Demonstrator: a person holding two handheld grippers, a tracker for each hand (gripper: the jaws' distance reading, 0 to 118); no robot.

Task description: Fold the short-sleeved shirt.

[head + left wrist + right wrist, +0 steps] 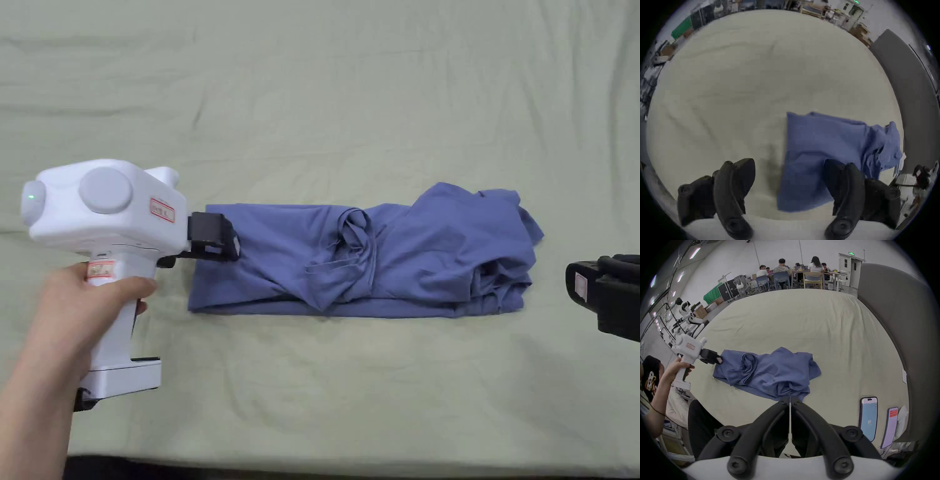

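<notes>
Item: short-sleeved shirt [369,256], blue, lying as a long narrow band across the middle of a pale green bed sheet [350,106]. The end toward the right gripper is sitting bunched and rumpled; a loose loop of fabric is resting near the band's middle.

Left gripper [790,177]: jaws standing wide apart, holding nothing; 1 jaw is sitting over the shirt's near end, the other over bare sheet. In the head view a hand [81,319] is gripping its white body just beside the shirt's flat end.

Right gripper [790,402]: jaws closed together with only a thin gap, tips just at the bunched edge; no cloth visibly caught between them.

Risks, as judged: the bunched end is likely folding in crooked if lifted as it lies; the loose loop may be slipping out and leaving a lump; a shallow pinch at the flat end may be taking only the top layer, letting the band fall open.

Surroundings: 2 phones [868,417] are lying on the bed beside the right gripper, with a grey headboard [899,321] behind. People are sitting at a distant table [802,272]. Nothing is lying between either gripper and the shirt.
</notes>
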